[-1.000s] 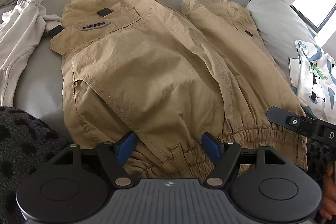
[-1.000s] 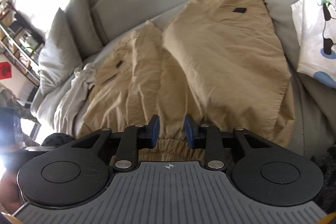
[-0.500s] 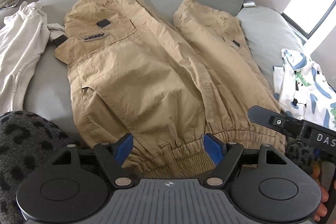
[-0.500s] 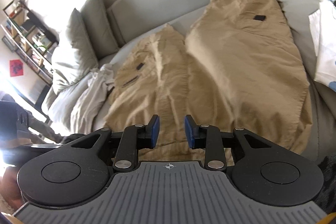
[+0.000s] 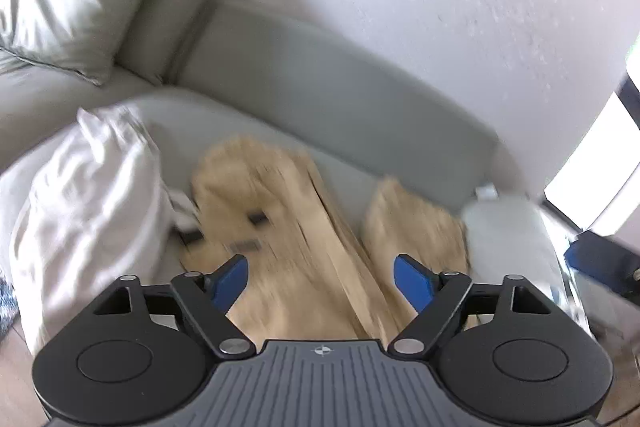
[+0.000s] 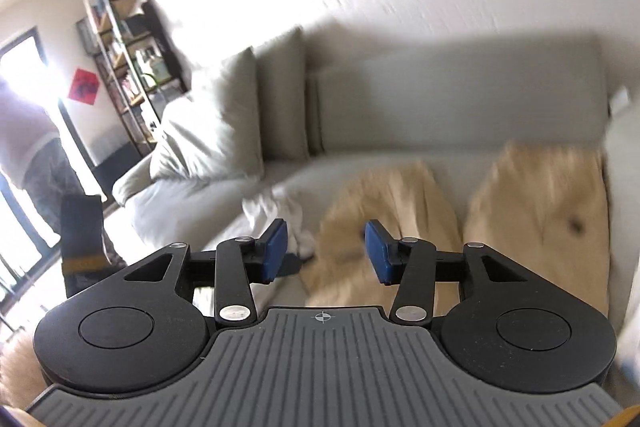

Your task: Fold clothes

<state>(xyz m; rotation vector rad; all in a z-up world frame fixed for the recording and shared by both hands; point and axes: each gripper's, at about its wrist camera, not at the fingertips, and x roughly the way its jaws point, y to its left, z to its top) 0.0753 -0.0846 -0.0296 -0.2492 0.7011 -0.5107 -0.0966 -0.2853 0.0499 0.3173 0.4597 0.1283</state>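
Tan trousers lie spread on the grey sofa seat, legs pointing to the backrest; they also show in the right wrist view. My left gripper is open and empty, raised above the near part of the trousers. My right gripper is open and empty, also raised above them. Both views are blurred by motion. The waistband is hidden under the gripper bodies.
A white garment lies left of the trousers, also in the right wrist view. Grey cushions stand at the sofa's left end. A shelf unit and a person are at far left. A window is at right.
Both grippers have lifted and tilted up away from the waistband. The right gripper's jaws have opened wider. The views now take in the backrest and wall.
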